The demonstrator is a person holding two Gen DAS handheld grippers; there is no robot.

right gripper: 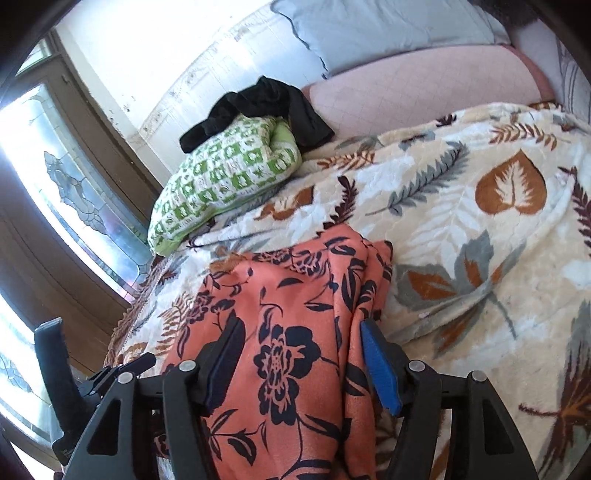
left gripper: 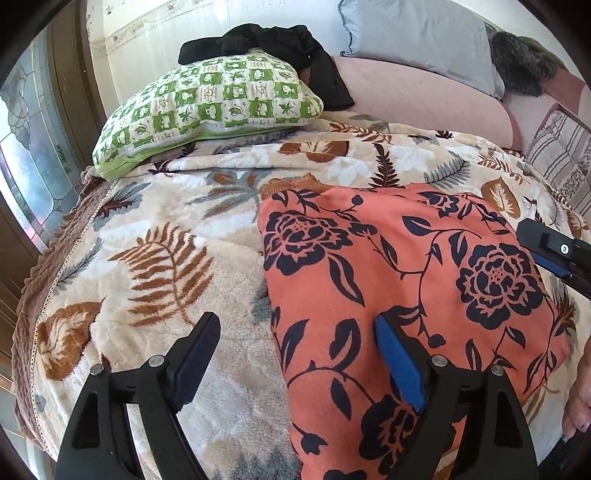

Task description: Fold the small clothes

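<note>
An orange garment with dark flower print [left gripper: 406,280] lies folded on the leaf-patterned blanket [left gripper: 166,266]. My left gripper [left gripper: 297,332] is open above its left edge, one finger over the blanket, the other over the cloth. My right gripper [right gripper: 299,336] is open with the garment [right gripper: 288,325] between its fingers, the cloth's right folded edge bunched near the blue pad [right gripper: 380,369]. The right gripper's tip also shows at the right edge of the left wrist view [left gripper: 550,247].
A green checked pillow [left gripper: 207,107] with a black garment [left gripper: 273,40] on it lies at the far left of the bed. A pink cushion [left gripper: 424,96] and a grey pillow [left gripper: 417,33] lie behind. A stained-glass door [right gripper: 74,192] stands left.
</note>
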